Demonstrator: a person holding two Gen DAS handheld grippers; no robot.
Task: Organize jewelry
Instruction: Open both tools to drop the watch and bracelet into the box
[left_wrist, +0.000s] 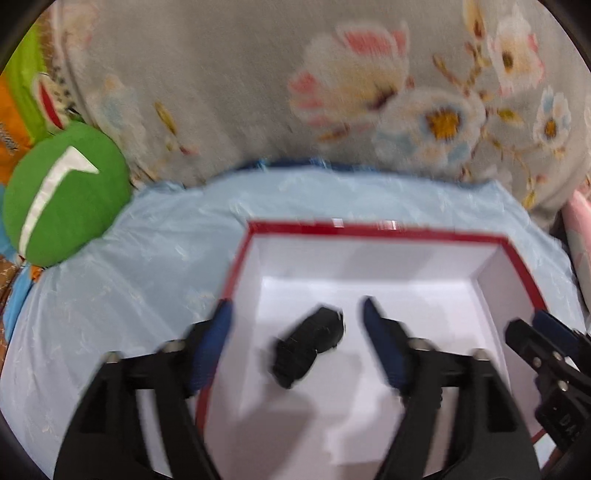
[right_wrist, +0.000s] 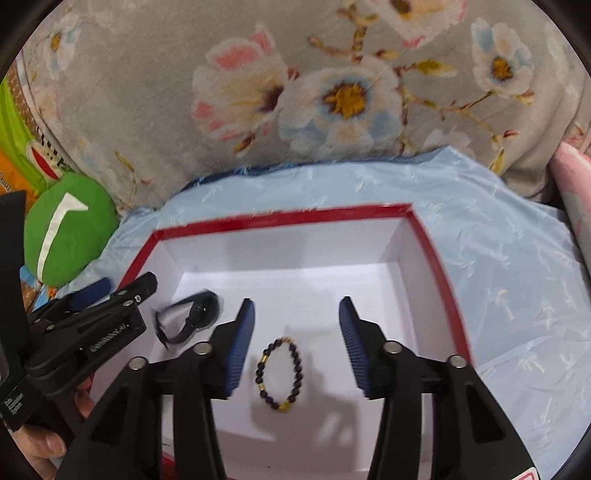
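A white box with a red rim (left_wrist: 369, 229) lies open on a light blue cloth. In the left wrist view my left gripper (left_wrist: 297, 305) is open over the box's left part. A black watch (left_wrist: 306, 343) lies loose between its blue fingers, blurred, with the pads clear of it. My right gripper (left_wrist: 530, 321) shows at the right edge. In the right wrist view my right gripper (right_wrist: 296, 303) is open over the box (right_wrist: 280, 218). A bracelet of dark and gold beads (right_wrist: 297, 363) lies on the box floor between its fingers, untouched. The watch (right_wrist: 201, 314) lies to the left, beside my left gripper (right_wrist: 127, 282).
A green round cushion (left_wrist: 62, 195) sits at the left beyond the blue cloth (left_wrist: 110, 277). A grey floral blanket (left_wrist: 221, 92) rises behind the box. A pink cushion (right_wrist: 572, 173) is at the far right. A person's hand (right_wrist: 48, 443) holds the left gripper.
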